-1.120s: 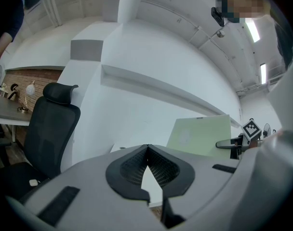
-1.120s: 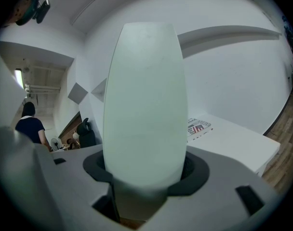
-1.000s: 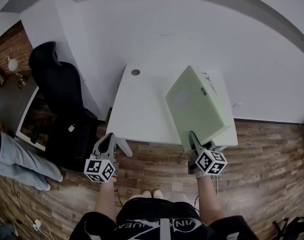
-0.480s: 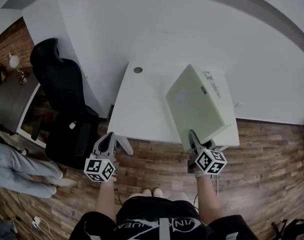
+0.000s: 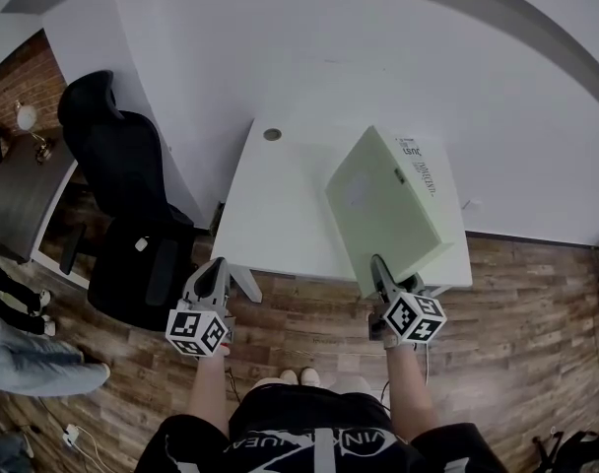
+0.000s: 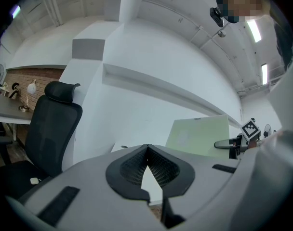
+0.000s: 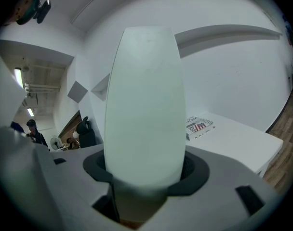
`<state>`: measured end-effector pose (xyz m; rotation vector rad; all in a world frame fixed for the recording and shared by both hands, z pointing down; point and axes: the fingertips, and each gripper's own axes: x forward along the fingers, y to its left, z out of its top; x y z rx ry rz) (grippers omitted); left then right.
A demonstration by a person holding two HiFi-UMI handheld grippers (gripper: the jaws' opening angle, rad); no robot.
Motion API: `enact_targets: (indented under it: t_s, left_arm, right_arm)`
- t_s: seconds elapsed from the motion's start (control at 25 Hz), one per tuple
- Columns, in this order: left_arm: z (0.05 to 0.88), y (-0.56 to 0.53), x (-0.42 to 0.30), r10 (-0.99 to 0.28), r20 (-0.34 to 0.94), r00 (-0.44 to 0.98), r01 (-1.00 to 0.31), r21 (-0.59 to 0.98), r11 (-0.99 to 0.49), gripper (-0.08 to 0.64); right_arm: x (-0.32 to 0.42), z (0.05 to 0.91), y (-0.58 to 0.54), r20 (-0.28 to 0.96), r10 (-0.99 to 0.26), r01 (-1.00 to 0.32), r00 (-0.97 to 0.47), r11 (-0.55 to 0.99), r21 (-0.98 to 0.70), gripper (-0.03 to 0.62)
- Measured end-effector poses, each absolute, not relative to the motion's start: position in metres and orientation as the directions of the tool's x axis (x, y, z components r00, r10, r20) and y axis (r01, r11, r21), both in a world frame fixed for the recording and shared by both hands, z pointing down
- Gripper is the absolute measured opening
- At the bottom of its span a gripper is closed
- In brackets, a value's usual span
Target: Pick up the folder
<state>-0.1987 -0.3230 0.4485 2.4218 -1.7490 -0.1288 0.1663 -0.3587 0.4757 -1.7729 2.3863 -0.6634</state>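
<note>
A pale green folder (image 5: pixel 388 205) is held tilted above the right half of the white table (image 5: pixel 280 215). My right gripper (image 5: pixel 383 276) is shut on its near lower edge. In the right gripper view the folder's spine (image 7: pixel 145 105) fills the space between the jaws and rises upright. My left gripper (image 5: pixel 214 276) hangs in front of the table's near left corner, off the table, with its jaws shut and nothing in them. From the left gripper view, the folder (image 6: pixel 199 134) and the right gripper (image 6: pixel 233 144) show at the right.
A black office chair (image 5: pixel 122 205) stands left of the table. A printed booklet (image 5: pixel 418 166) lies at the table's far right, partly behind the folder. A round cable port (image 5: pixel 272 134) sits near the table's back edge. A person's legs (image 5: pixel 24 358) show at the far left on the wood floor.
Both grippers and the folder have kept their places. The person at the far left has walked farther out of view.
</note>
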Motion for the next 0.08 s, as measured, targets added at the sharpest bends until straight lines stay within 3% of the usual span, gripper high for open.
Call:
enact_targets:
  t_s: [0.08]
  left_arm:
    - [0.4487, -0.3247, -0.1981, -0.948, 0.018, 0.319, -0.934, 0.174, -0.311, 0.014]
  right_arm:
    - [0.1661, 0.4761, -0.3592, 0.178, -0.931, -0.889, -0.319, 0.228, -0.397, 0.290]
